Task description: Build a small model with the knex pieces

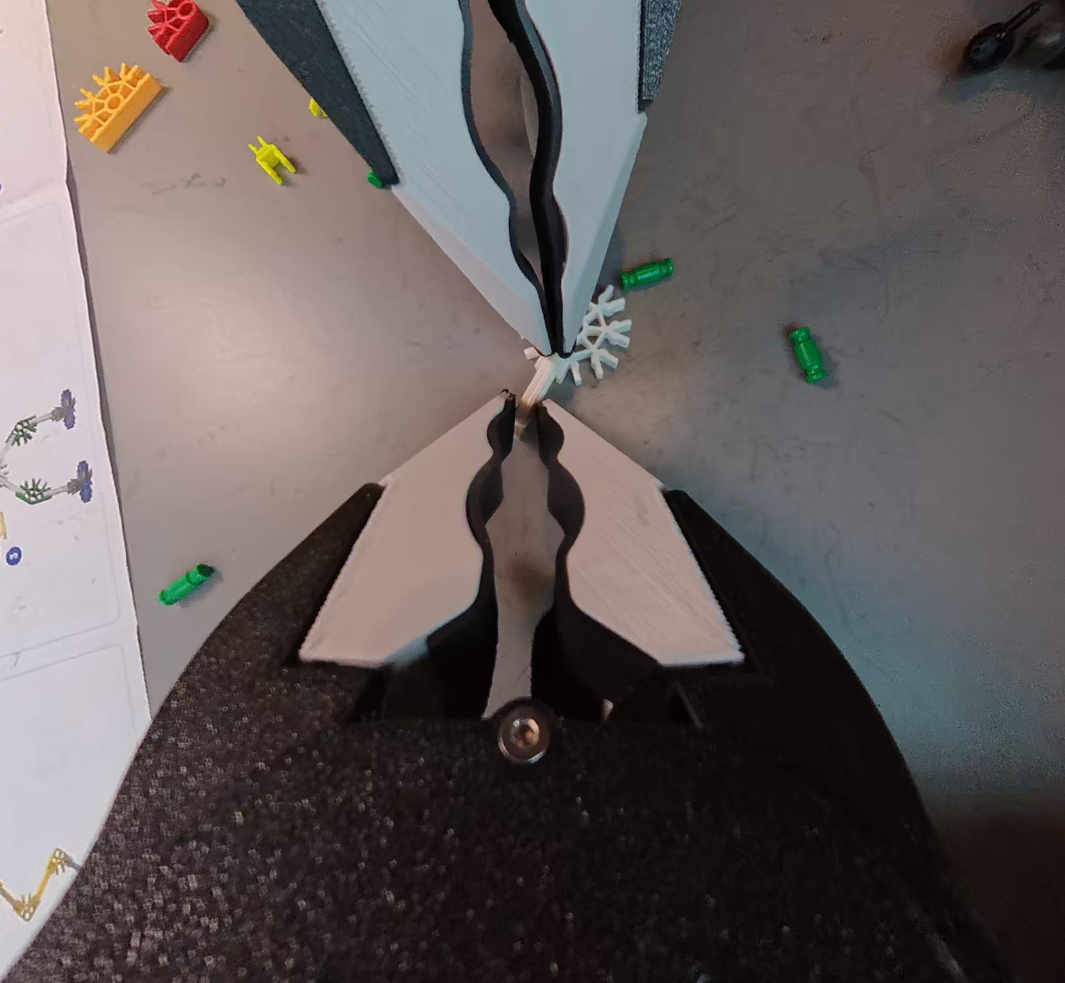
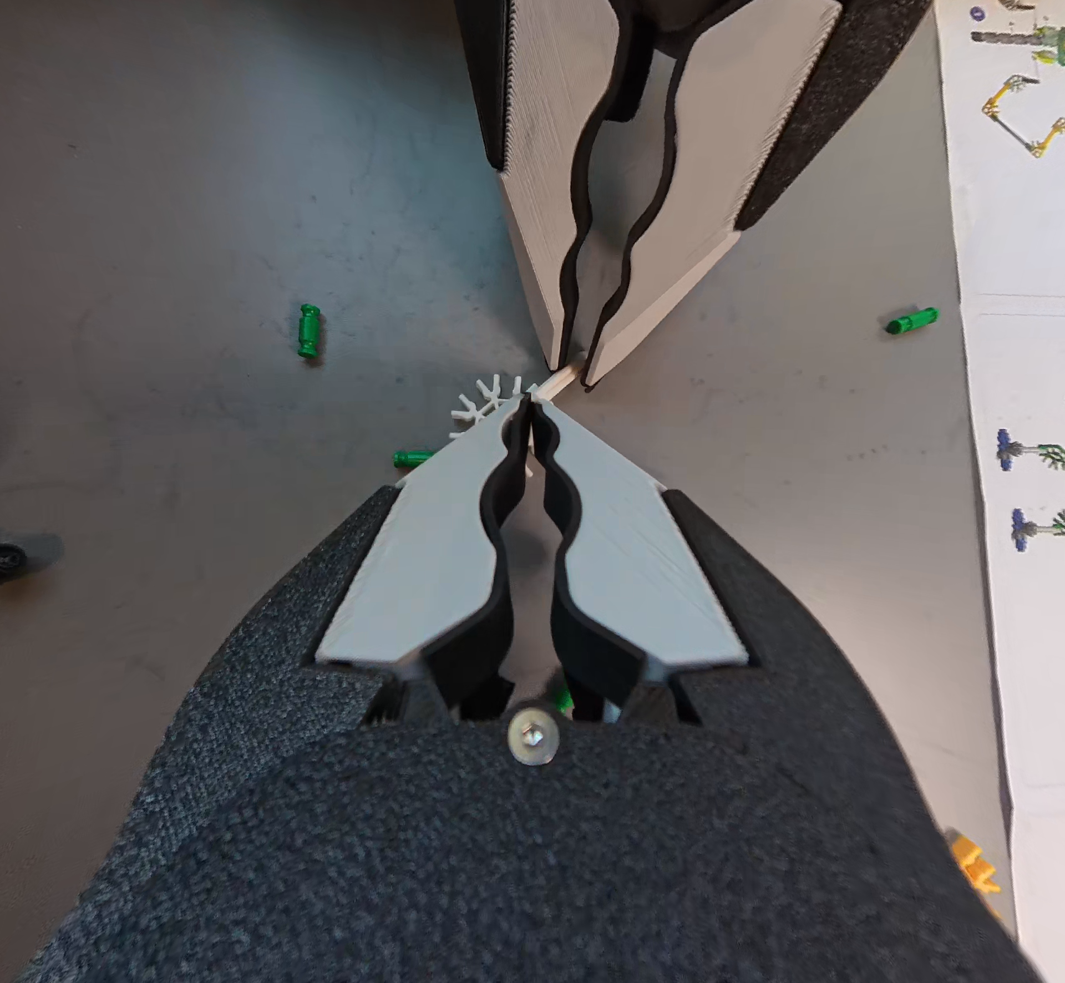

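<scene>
Two grippers meet tip to tip: left gripper (image 1: pixel 523 406) pinches a short white plastic rod (image 1: pixel 533 386), right gripper (image 2: pixel 531 406) pinches the white plastic snowflake-shaped piece (image 2: pixel 481 405) on its end.

Workbench setting: grey tabletop (image 1: pixel 807 148), scattered construction-toy pieces (image 1: pixel 118 108), instruction sheet (image 1: pixel 46 436).

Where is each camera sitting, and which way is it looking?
Left wrist view: sits on the left gripper, looking along its fingers at the short white rod, with the right gripper opposite.
Right wrist view: sits on the right gripper, facing the left gripper.
Both show the white snowflake connector and grey table.
</scene>
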Demonstrator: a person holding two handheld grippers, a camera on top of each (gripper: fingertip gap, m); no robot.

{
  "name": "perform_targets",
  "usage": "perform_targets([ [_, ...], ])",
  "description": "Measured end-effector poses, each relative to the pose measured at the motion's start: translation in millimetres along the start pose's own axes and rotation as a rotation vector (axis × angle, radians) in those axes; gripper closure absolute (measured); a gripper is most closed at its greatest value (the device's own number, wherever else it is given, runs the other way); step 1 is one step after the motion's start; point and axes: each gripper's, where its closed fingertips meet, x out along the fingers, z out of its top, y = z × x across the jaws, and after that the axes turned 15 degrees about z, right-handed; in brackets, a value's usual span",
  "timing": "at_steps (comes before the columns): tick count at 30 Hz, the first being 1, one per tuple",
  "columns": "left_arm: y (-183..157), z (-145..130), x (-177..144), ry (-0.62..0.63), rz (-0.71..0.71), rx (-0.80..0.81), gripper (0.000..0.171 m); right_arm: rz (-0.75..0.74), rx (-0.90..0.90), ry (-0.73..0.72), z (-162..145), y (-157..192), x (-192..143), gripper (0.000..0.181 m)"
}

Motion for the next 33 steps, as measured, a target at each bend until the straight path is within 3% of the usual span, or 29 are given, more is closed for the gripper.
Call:
perform_targets([
  [6, -0.8, 0.9, 1.1, 0.011, 0.0, -0.016, 0.165, -0.017, 0.031, 0.122, -0.2, 2.0, 1.3, 0.181],
  [12, -1.9, 0.6, 1.1, 0.036, 0.004, -0.029, 0.165, 0.061, 0.119, 0.131, -0.9, 2.7, 1.6, 0.181],
  [21, -3.4, 7.7, -9.6, -0.08, 0.018, -0.245, 0.157, 0.182, 0.266, 0.086, -0.4, 2.0, 2.9, 0.181],
  [24, 4.3, 16.5, -17.4, -0.118, 0.057, -0.295, 0.162, 0.189, 0.275, 0.115, -0.4, 2.0, 3.0, 0.181],
  [27, 0.7, 7.6, -6.1, -0.048, 0.062, -0.296, 0.171, 0.195, 0.274, 0.15, 1.1, 1.5, 4.1, 0.181],
  [33, -2.3, 6.6, 1.8, -0.003, 0.072, -0.297, 0.171, 0.184, 0.272, 0.171, 0.6, 0.1, 4.9, 0.181],
])
